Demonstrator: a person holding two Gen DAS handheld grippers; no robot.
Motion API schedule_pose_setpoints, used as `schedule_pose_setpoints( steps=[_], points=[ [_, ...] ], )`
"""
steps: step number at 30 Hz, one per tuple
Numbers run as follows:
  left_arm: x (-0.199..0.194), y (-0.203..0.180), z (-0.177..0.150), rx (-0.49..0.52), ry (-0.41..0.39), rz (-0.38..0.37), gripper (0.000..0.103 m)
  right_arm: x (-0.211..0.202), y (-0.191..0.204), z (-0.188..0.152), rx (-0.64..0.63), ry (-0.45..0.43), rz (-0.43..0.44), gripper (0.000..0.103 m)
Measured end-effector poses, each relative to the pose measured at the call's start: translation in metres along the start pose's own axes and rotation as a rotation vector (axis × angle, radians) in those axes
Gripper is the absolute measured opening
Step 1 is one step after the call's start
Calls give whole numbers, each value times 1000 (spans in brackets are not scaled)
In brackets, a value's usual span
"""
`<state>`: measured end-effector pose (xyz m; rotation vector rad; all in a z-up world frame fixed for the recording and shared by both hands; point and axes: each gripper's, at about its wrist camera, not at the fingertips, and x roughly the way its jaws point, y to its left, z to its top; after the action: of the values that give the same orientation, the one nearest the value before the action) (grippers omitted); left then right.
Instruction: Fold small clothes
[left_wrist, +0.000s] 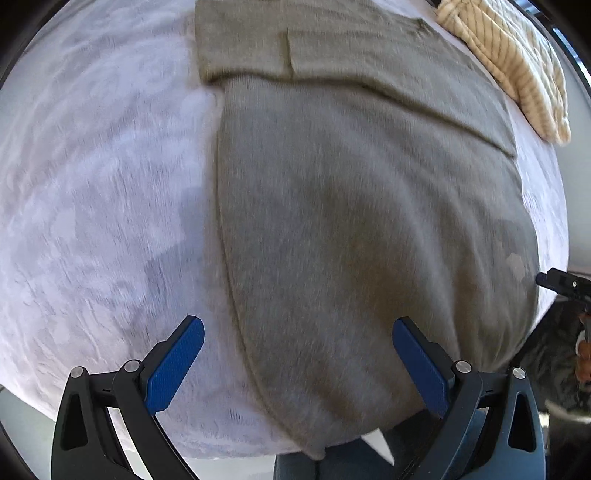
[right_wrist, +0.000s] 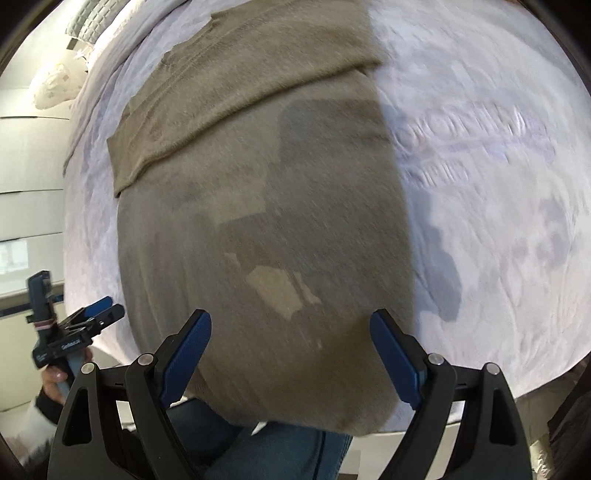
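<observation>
A grey-brown knit sweater (left_wrist: 351, 221) lies flat on a white textured bed cover (left_wrist: 92, 203), its sleeves folded across the upper body and its hem hanging a little over the near edge. In the right wrist view the same sweater (right_wrist: 258, 240) fills the middle. My left gripper (left_wrist: 297, 326) hovers open above the sweater's left edge near the hem, nothing between its blue pads. My right gripper (right_wrist: 290, 319) stands open above the hem's right half, also holding nothing. The left gripper (right_wrist: 101, 308) shows at the right wrist view's left side, held by a hand.
A cream striped garment (left_wrist: 517, 62) lies at the far right of the bed. The person's jeans (right_wrist: 266, 450) stand against the bed's near edge. A white pillow (right_wrist: 55, 85) and pale walls lie beyond the bed's far left.
</observation>
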<state>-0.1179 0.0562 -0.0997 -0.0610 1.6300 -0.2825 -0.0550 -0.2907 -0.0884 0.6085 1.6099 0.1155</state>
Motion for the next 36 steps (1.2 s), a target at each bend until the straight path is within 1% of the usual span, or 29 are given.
schedule_pose_setpoints(
  steps=[2, 4, 7, 8, 9, 12, 15, 18, 19, 20, 21, 22, 23, 24, 25, 27, 29, 33, 35, 36],
  points=[
    [5, 4, -9, 2, 30, -36, 102, -2, -14, -13, 13, 15, 39, 90],
    [10, 7, -15, 8, 67, -94, 102, -3, -25, -24, 25, 27, 77, 90],
    [19, 0, -31, 19, 114, -173, 102, 3, -44, -44, 56, 81, 127, 90],
    [23, -5, -38, 31, 131, -197, 102, 9, -51, -53, 70, 113, 162, 90],
    [26, -11, -45, 53, 145, -207, 102, 12, -54, -57, 77, 127, 176, 90],
    [32, -22, -54, 107, 155, -196, 102, 30, -63, -74, 98, 182, 209, 90],
    [40, -33, -56, 103, 178, -219, 102, 47, -64, -82, 118, 199, 238, 90],
    [43, -41, -61, 115, 177, -231, 102, 62, -58, -85, 115, 216, 259, 90],
    [43, -43, -63, 125, 172, -231, 99, 67, -54, -86, 113, 227, 261, 90],
    [43, -45, -63, 132, 170, -233, 82, 71, -51, -88, 111, 240, 259, 88],
    [42, -46, -64, 136, 173, -237, 71, 73, -47, -91, 102, 249, 254, 71],
    [41, -43, -66, 133, 181, -247, 48, 74, -44, -91, 94, 255, 246, 44],
    [42, -41, -67, 124, 191, -258, 24, 75, -40, -92, 79, 260, 223, 26],
    [43, -38, -68, 109, 205, -279, 14, 75, -38, -92, 71, 262, 217, 20],
    [43, -35, -68, 94, 209, -297, 12, 73, -36, -93, 62, 252, 234, 16],
    [36, -29, -69, 77, 196, -335, 12, 67, -30, -90, 58, 239, 257, 15],
    [23, -24, -67, 73, 174, -373, 12, 52, -25, -87, 68, 201, 332, 15],
    [-14, -13, -51, 47, 92, -456, 12, 21, -14, -71, 82, 109, 441, 14],
    [-30, -10, -37, 30, 39, -475, 12, 4, -4, -58, 83, 46, 491, 14],
    [-40, -7, -26, 18, -1, -483, 12, -3, -1, -52, 86, 21, 511, 14]
  ],
)
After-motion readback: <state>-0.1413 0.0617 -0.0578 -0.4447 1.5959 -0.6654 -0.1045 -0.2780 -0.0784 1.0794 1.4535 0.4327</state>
